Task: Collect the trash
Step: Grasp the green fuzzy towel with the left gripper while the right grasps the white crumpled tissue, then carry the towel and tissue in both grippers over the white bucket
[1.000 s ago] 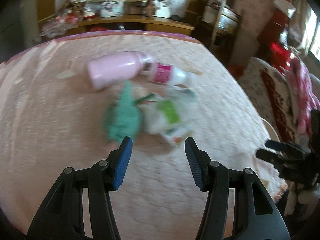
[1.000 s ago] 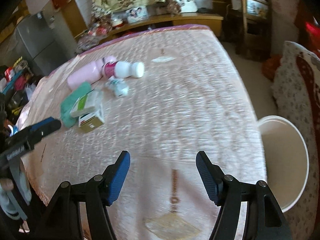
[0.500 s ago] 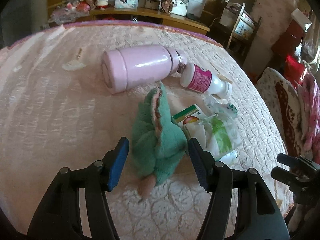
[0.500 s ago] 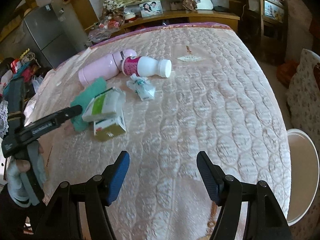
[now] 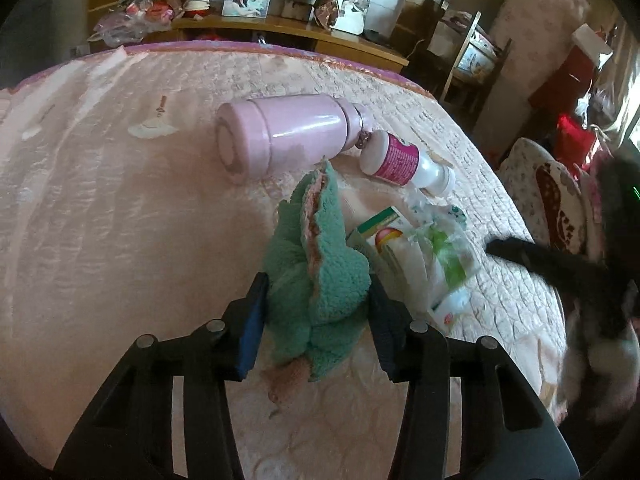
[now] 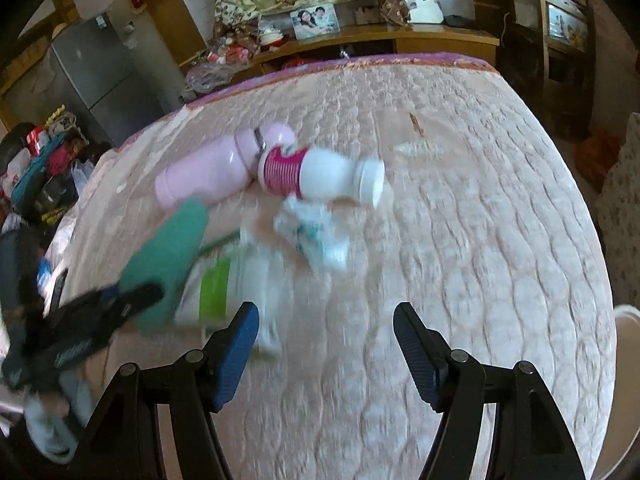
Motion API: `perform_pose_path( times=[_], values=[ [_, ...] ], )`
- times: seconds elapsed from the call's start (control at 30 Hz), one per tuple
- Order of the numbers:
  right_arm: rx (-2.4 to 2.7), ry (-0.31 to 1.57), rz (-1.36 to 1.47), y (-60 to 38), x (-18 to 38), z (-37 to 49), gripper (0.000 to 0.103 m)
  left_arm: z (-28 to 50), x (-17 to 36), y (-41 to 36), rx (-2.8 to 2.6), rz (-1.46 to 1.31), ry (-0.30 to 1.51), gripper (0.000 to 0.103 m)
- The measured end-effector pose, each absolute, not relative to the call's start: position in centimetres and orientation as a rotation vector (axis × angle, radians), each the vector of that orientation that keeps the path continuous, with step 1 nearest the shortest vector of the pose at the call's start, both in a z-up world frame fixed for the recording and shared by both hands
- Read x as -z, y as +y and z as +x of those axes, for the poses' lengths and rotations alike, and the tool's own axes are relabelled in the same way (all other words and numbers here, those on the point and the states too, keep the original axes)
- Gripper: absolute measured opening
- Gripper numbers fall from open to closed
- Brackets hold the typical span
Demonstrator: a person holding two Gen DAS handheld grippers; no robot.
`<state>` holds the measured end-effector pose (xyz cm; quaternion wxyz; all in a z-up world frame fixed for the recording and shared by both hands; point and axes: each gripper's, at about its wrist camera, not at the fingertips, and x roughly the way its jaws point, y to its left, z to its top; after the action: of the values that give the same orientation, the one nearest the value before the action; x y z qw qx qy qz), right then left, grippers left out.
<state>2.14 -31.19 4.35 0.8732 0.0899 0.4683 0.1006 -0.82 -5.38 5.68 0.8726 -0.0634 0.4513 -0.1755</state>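
The left gripper [image 5: 316,312] is closing its jaws on a green cloth [image 5: 320,276] lying on the bed [image 5: 120,240], beside a carton [image 5: 380,236] and wrappers [image 5: 436,256]. The right gripper [image 6: 326,340] is hanging half open, gripping nothing.

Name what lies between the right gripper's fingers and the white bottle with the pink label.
In the right wrist view, crumpled wrappers lie between the right gripper and the bottle.
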Motion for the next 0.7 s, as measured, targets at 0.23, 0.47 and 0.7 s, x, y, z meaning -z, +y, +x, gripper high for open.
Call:
perform_pose_path(
  times=[0.23,0.47,0.7],
  values=[
    [-0.195,1.013,0.225,-30.9,-3.1,7.0,0.067,-2.3,-5.8,-4.6,0.392,-0.141,0.952,0.045],
    [-0.204,1.034,0.201,-30.2,-1.4,8.3,0.029,-2.6,-5.6,-4.6,0.394,-0.154,0.955,0.045],
    [-0.204,0.962,0.214,-32.4,-4.0,4.2,0.025,-3.7,-6.7,-5.2,0.406,-0.166,0.925,0.045]
  ],
)
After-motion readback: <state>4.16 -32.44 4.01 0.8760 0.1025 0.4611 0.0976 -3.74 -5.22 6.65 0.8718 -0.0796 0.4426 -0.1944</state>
